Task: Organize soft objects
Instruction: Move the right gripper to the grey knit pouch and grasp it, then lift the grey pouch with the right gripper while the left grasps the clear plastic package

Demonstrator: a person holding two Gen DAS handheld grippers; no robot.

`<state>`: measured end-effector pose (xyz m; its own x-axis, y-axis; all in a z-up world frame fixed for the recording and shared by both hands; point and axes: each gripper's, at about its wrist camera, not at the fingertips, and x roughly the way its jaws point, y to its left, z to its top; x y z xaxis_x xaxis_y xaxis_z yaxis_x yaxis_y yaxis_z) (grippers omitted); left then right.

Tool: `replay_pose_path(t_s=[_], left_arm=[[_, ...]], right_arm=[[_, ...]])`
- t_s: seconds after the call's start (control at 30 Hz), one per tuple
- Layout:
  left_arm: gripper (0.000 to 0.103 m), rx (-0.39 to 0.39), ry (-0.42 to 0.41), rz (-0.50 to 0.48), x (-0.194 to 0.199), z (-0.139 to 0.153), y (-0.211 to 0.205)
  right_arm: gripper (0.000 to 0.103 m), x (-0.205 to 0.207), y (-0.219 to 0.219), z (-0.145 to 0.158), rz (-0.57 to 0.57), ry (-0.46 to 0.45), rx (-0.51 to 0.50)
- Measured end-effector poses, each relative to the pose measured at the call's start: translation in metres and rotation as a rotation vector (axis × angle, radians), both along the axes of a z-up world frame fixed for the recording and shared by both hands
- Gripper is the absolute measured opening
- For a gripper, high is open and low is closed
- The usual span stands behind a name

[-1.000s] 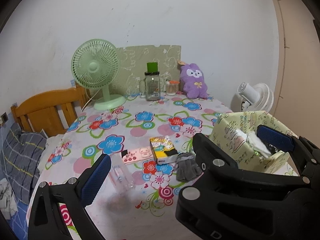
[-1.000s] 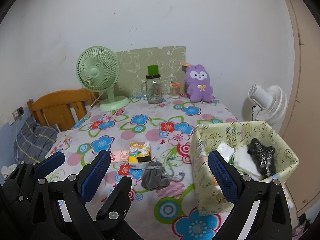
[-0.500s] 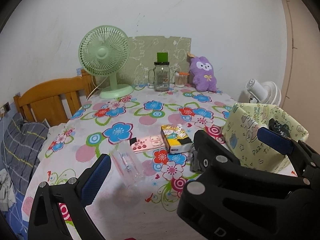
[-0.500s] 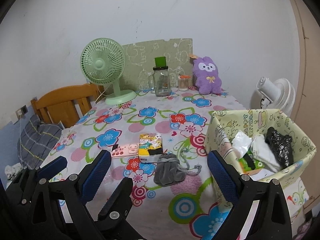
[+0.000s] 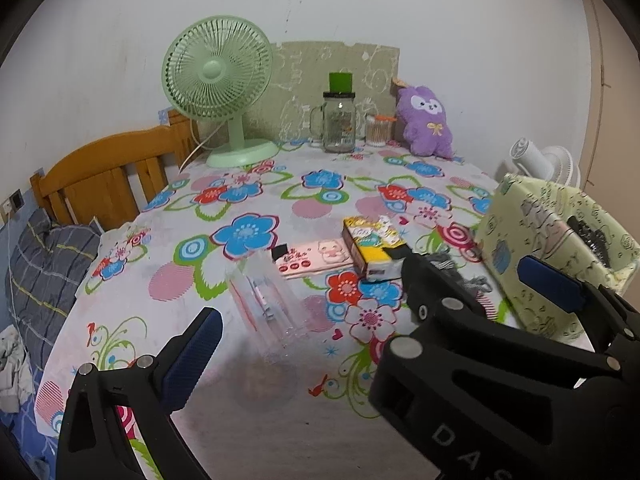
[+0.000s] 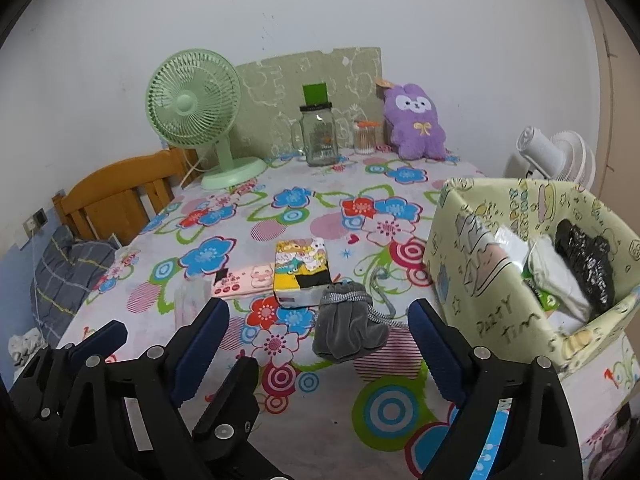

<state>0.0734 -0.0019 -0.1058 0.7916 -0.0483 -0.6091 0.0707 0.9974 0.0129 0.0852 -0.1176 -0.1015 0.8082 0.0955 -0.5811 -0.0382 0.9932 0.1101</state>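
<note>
Your right gripper (image 6: 318,344) hovers above the near part of the bench (image 6: 328,420), its fingers (image 6: 434,344) released and wide apart, with nothing between them. Just past them lies the grey drawstring pouch (image 6: 348,330) — it rests on the flowered cloth, its cord trailing to the right, and it touches the near end of the yellow tissue pack (image 6: 300,272). A pink card (image 6: 244,280) with a cartoon pig lies just to the left of that pack.

To the right of the pouch, at the bench edge, stands the pale green cardboard box (image 6: 488,280). Inside it you can see a white cloth bundle (image 6: 556,276) and a black crinkled piece (image 6: 588,260), side by side.

Your left gripper (image 5: 360,312) is also released, holding nothing; in its view the right gripper's black frame covers most of the pouch (image 5: 460,272), so only a grey edge shows. A clear plastic sleeve (image 5: 268,300) lies flat ahead of the left fingers (image 5: 192,356).

At the far end — against the wall — stand a green desk fan (image 6: 196,116), a glass mason jar (image 6: 320,132) with a green straw, a small jar of cotton swabs (image 6: 366,138) and a purple plush rabbit (image 6: 414,124).
</note>
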Motion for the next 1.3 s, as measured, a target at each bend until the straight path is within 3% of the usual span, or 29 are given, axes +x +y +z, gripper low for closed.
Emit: replay_pose_path(t_s=[0.67, 1.0, 1.3], left_arm=[[0.099, 0.002, 0.113, 0.04, 0.03, -0.032, 0.006], [0.098, 0.001, 0.151, 0.03, 0.036, -0.039, 0.003], [0.098, -0.003, 0.149, 0.03, 0.035, -0.037, 0.002]], right_arm=[[0.076, 0.038, 0.0, -0.036, -0.053, 0.115, -0.049], [0.06, 0.051, -0.005, -0.051, -0.052, 0.18, -0.055], [0.044, 0.047, -0.005, -0.047, -0.031, 0.176, -0.059]])
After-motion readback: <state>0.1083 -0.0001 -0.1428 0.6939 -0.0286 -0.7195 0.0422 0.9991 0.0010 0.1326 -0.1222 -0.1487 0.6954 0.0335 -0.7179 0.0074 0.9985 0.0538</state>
